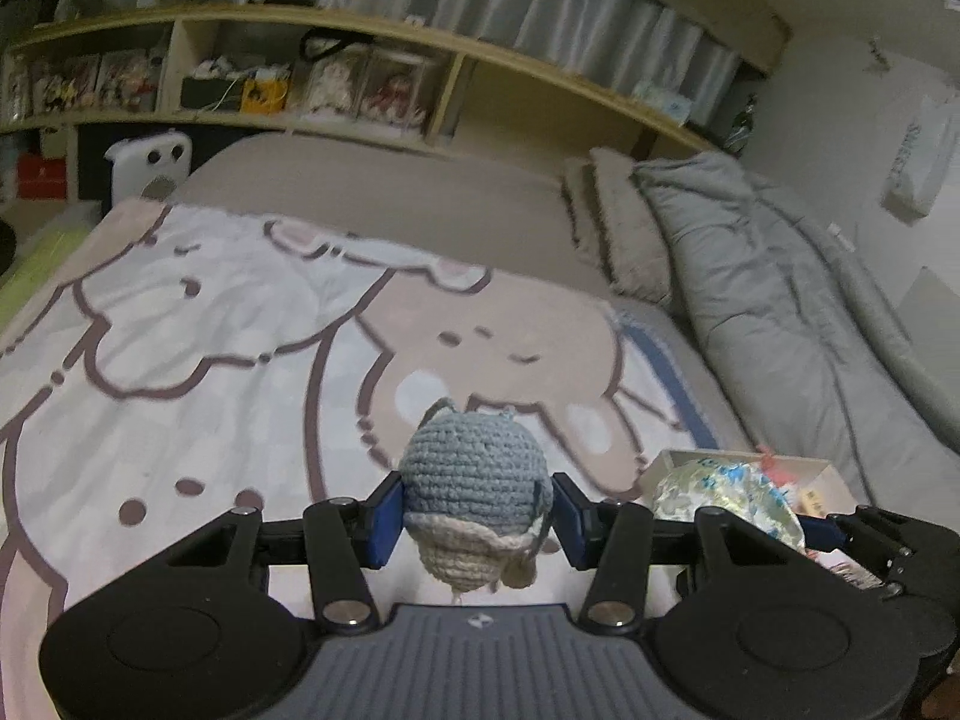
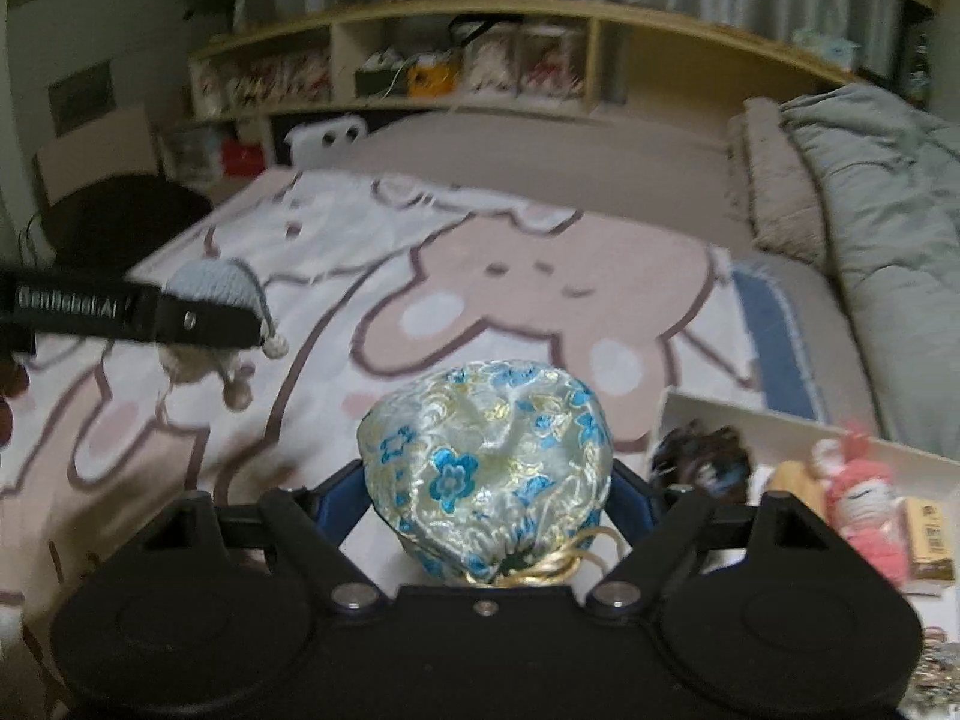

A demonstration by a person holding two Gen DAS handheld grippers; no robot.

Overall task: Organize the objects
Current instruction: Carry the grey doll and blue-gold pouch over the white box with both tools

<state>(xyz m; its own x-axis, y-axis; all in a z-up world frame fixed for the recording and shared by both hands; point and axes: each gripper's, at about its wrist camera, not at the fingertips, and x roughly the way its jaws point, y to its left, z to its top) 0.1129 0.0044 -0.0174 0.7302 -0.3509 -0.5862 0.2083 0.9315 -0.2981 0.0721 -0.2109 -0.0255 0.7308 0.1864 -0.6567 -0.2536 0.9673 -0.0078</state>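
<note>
Left wrist view shows the left gripper (image 1: 477, 513) part closed, its blue pads (image 1: 384, 516) clamping a blue-and-cream crocheted doll (image 1: 474, 492) above the near part of the bed's cartoon-bear blanket (image 1: 210, 330). Beside it, the right gripper (image 2: 486, 495) holds a pale silk drawstring pouch with blue flowers (image 2: 486, 462), jaws spread wide around it. A white open box (image 2: 780, 420) of small trinkets sits at the blanket's right edge. Farther back, a folded grey quilt (image 1: 780, 312) lies below a wooden shelf (image 1: 384, 30).

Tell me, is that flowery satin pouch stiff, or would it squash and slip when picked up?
Probably soft: the satin pouch bulges and creases between the right gripper's fingers. Its shiny cloth looks slippery, so it might slide. Its rounded, gathered shape suggests it would slump rather than stand.
</note>
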